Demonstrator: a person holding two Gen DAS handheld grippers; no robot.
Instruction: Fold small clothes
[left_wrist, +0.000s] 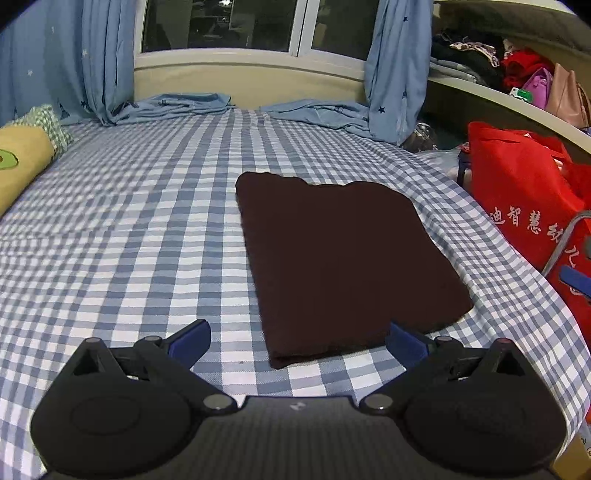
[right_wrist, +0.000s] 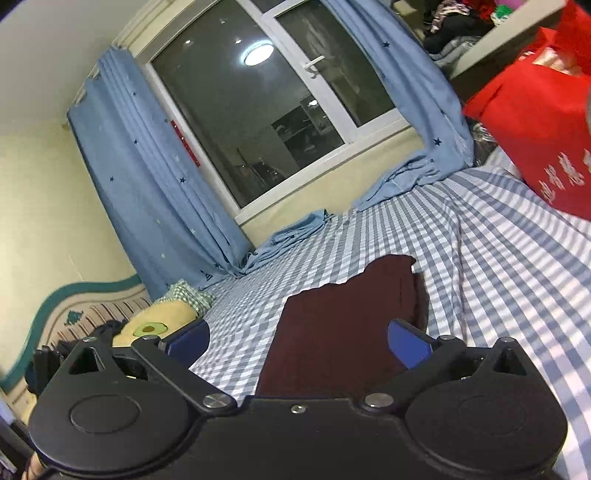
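Observation:
A dark maroon garment (left_wrist: 343, 258) lies folded into a flat rectangle on the blue-and-white checked bed sheet (left_wrist: 129, 240). My left gripper (left_wrist: 297, 343) is open and empty, hovering just before the garment's near edge. In the right wrist view the same garment (right_wrist: 340, 325) lies under and ahead of my right gripper (right_wrist: 297, 341), which is open and empty, tilted above it. Its near end is hidden behind the gripper body.
A red tote bag (left_wrist: 532, 199) stands at the bed's right edge. A yellow pillow (left_wrist: 18, 162) lies at the left. Blue star curtains (left_wrist: 395, 66) pool on the bed under the window. A shelf (left_wrist: 517, 92) at right holds clothes and bags.

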